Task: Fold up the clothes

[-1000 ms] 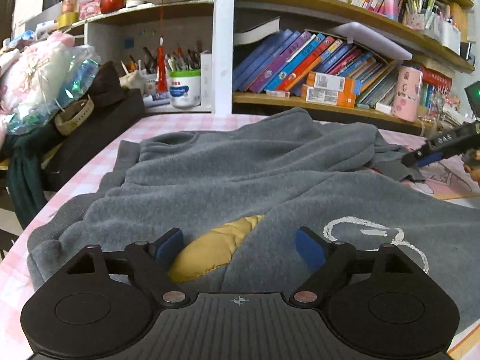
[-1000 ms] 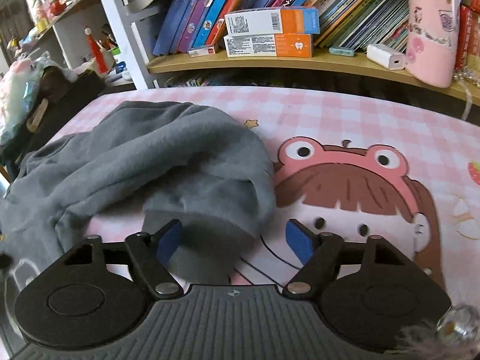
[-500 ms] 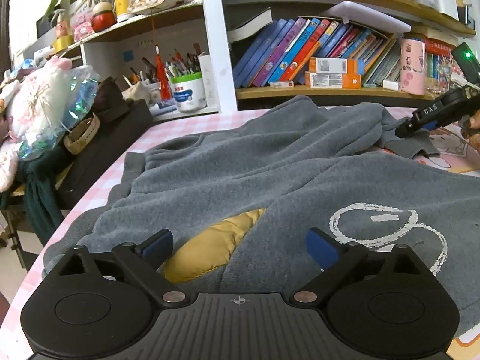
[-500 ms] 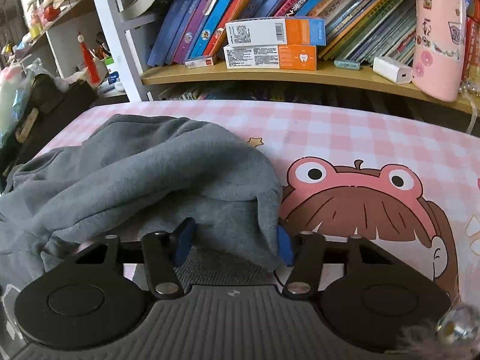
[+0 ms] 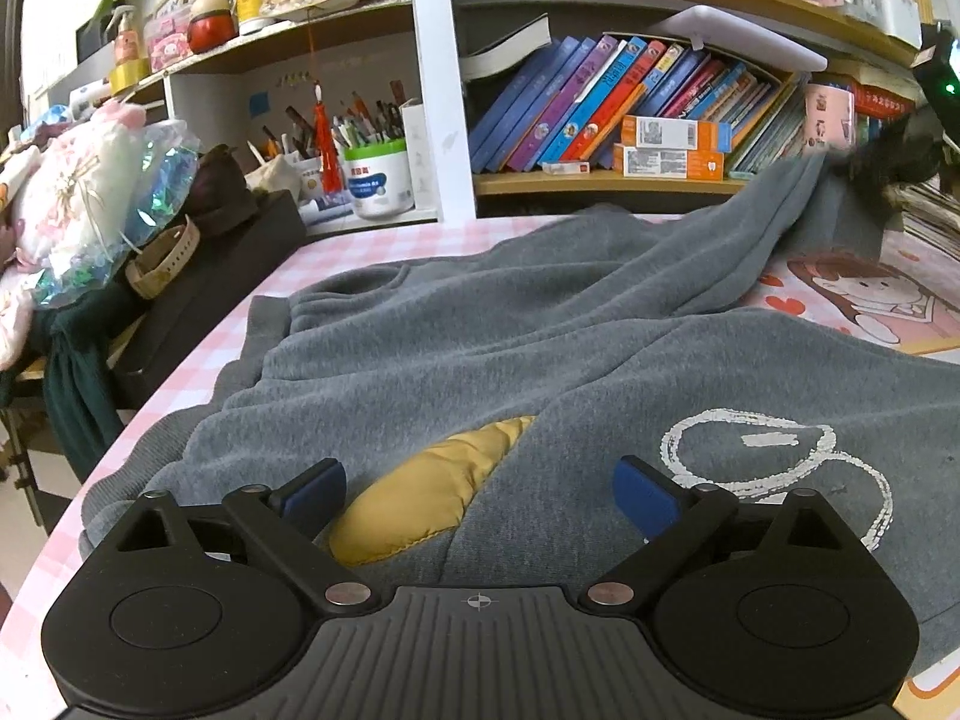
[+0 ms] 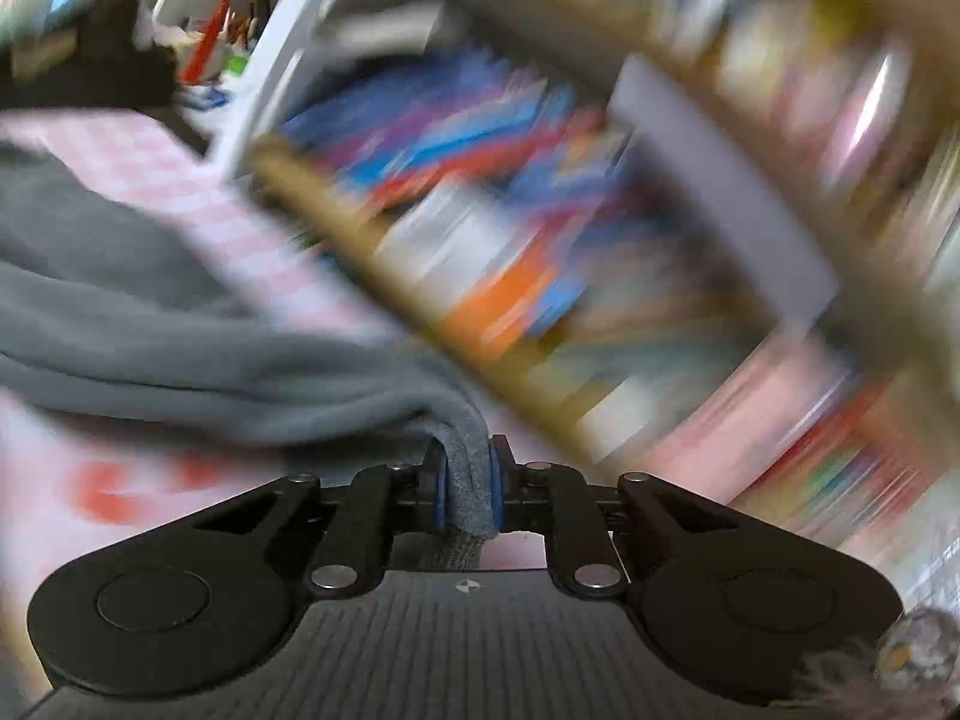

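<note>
Right tongs [image 6: 467, 489] clamped on the grey fleece sweatshirt's cuff [image 6: 465, 468]; left tongs [image 5: 479, 495] apart: carry the sleeve inward smoothly, keeping it untwisted.

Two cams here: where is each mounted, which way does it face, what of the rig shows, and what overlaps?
Left wrist: on the left gripper, low over the grey fleece sweatshirt, facing the wooden bookshelf; its open black jaws show.
Right wrist: on the right gripper, rolled and blurred, facing that bookshelf; its jaws, just closed on a sweatshirt edge, show.
Shared: sweatshirt, bookshelf, pink checked tablecloth.
</note>
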Demonstrator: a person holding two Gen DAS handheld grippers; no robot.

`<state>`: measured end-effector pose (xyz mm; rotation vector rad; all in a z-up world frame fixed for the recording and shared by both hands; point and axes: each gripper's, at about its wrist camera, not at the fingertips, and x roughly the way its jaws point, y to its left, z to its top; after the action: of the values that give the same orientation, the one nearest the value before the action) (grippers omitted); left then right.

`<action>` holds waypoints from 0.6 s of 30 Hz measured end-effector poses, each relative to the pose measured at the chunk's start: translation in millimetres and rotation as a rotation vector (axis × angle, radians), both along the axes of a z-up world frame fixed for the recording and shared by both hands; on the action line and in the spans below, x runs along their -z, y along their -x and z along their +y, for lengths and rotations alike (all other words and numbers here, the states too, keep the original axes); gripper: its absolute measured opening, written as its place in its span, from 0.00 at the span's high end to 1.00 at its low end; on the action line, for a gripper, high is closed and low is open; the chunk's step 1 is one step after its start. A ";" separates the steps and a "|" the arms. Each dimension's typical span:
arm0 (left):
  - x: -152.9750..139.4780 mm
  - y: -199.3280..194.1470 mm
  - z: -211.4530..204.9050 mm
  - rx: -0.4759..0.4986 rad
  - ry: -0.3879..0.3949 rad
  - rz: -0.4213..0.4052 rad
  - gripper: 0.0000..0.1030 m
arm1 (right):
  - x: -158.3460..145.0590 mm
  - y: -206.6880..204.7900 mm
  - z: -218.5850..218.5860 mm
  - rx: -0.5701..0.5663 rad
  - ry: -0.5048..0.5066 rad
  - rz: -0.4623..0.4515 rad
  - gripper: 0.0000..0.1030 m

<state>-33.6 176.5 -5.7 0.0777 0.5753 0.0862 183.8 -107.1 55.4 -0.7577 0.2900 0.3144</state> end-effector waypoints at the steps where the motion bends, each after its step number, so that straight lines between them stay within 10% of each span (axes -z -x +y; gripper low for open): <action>1: -0.1 0.3 -0.2 -0.001 -0.002 -0.002 0.05 | -1.7 6.8 -0.4 -0.024 0.043 -0.086 0.88; 3: -0.4 0.8 -0.1 -0.003 -0.002 -0.005 0.05 | -1.1 20.1 -5.6 -0.055 0.079 -0.145 0.88; 9: -0.7 0.8 0.3 0.000 -0.005 -0.006 0.05 | 44.9 39.9 -38.2 -0.138 0.174 0.310 0.65; 14: 0.0 0.0 -1.6 0.003 -0.022 0.001 0.05 | 25.2 32.2 -74.1 -0.108 -0.116 0.564 0.53; 18: 0.0 -0.3 0.1 0.001 -0.016 0.002 0.05 | 4.4 18.8 -101.1 0.010 -0.395 0.601 0.45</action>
<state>-33.3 176.5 -5.6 0.0938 0.5763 0.0896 165.0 -208.2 51.0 -0.2556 0.7724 0.5699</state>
